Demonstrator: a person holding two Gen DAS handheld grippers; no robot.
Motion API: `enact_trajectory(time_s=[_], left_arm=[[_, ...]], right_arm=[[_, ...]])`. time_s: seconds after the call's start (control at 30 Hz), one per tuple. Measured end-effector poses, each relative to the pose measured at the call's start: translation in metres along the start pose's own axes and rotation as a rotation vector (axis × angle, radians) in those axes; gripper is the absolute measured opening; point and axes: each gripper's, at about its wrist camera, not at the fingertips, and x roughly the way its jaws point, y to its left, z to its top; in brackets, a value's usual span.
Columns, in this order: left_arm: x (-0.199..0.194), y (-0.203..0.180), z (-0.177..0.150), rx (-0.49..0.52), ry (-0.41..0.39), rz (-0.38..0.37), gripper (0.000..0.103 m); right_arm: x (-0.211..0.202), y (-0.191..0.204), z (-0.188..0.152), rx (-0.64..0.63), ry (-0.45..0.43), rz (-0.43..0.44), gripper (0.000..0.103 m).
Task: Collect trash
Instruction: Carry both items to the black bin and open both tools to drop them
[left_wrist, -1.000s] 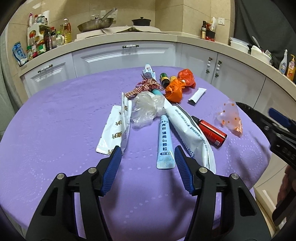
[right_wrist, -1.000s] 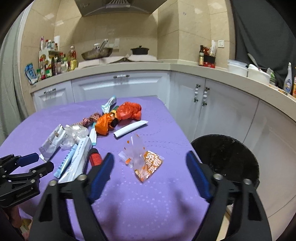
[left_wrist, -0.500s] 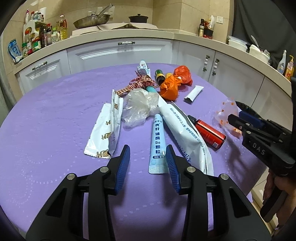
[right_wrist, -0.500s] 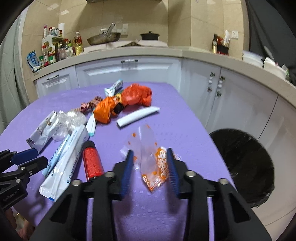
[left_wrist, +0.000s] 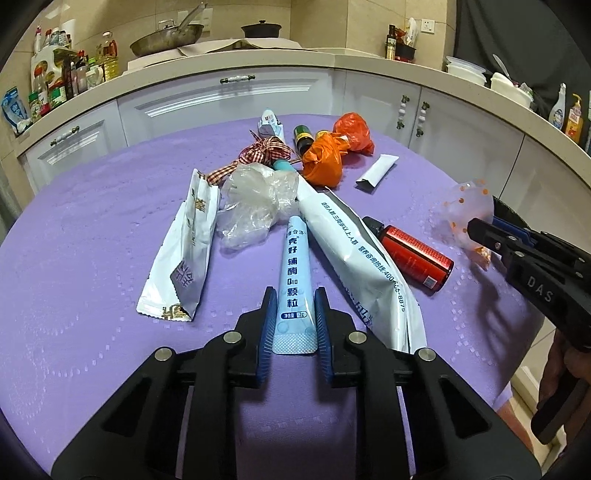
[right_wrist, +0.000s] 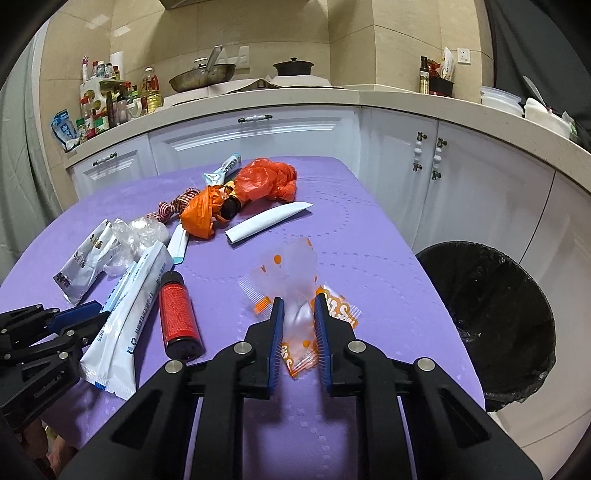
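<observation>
Left claw (left_wrist: 293, 325) closing around a blue sachet (left_wrist: 296, 280) on the purple tablecloth (left_wrist: 85, 258).

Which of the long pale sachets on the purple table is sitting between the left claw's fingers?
The narrow light-blue stick sachet, its sealed end between the closing left claw. The wider white-and-grey sachet lies just right of it, outside.

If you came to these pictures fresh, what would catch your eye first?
Probably the litter strewn over the purple table, above all the crumpled orange bags at its far side. Next, the left gripper, jaws closing around a pale blue sachet, and the right gripper, closing on a clear orange-dotted wrapper. A black-lined bin waits right of the table.
</observation>
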Motion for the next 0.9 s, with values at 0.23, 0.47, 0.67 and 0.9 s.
enact_trajectory(time_s=[0.23,0.47,0.67,0.9], left_arm=[[-0.009,0.002,0.0,-0.011,-0.022,-0.003,0.019],[-0.029,0.003,0.014,-0.024,-0.066,-0.038,0.019],[-0.037,-0.015,0.04,0.027,-0.131,-0.062,0.019],[-0.032,-0.065,0.076,0.102,-0.178,-0.144,0.019]], right_arm=[[-0.007,-0.007,0.001,0.02,-0.011,-0.006,0.017],[-0.02,-0.023,0.007,0.041,-0.045,-0.044,0.017],[-0.034,-0.057,0.013,0.086,-0.079,-0.127,0.017],[-0.047,-0.11,0.019,0.152,-0.112,-0.234,0.017]])
